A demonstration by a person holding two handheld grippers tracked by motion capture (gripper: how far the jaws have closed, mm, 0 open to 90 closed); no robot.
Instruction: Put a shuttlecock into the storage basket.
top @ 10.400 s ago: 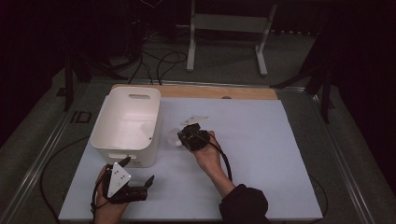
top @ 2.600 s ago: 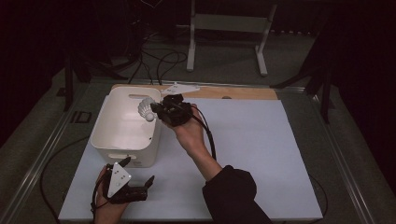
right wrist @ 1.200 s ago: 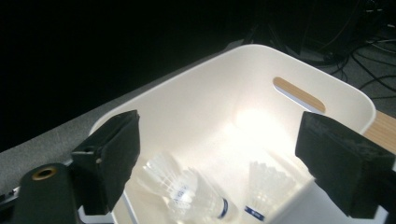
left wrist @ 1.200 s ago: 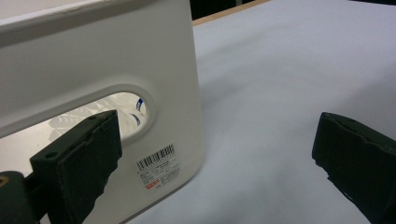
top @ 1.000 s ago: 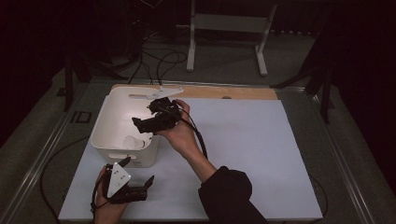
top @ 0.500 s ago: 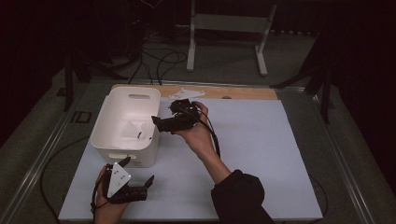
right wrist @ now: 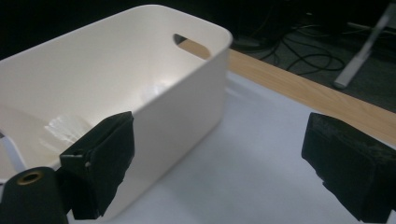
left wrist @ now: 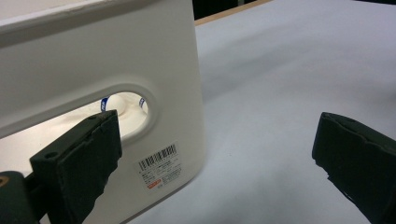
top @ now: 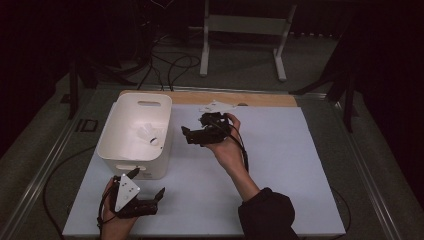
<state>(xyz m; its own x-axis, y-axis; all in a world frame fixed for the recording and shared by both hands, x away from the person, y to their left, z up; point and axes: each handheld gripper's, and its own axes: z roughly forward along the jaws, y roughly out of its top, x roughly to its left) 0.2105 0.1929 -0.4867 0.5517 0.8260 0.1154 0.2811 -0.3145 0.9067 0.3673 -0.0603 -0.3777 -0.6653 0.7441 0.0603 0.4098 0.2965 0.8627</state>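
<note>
Both pairs of jaws stand wide apart with nothing between them. From the high view, the right gripper (top: 189,135) is held in the person's right hand (top: 223,145) above the pale sheet (top: 280,165) that covers the table, just to the right of the white bin (top: 111,145), its jaws pointing toward the bin's long side. In the right gripper view the bin's (right wrist: 205,79) rounded corner and near wall sit just ahead of the left pad, with bare sheet showing in the gap between the pads.

A white shuttlecock (top: 148,135) lies on the floor of the bin, roughly at its middle, cork end toward the right wall (the feathers show as a pale fan in the right gripper view (right wrist: 63,128)). Through the handle slot in the bin's near end, the left gripper view catches a white shape with a blue band (left wrist: 122,103), most likely the same shuttlecock.

Down at the front edge of the sheet, the left gripper (top: 161,194) rests low in the left hand (top: 112,220), close to the bin's near end, grey plate on top. A barcode label (left wrist: 161,164) sits on that end wall below the slot.
</note>
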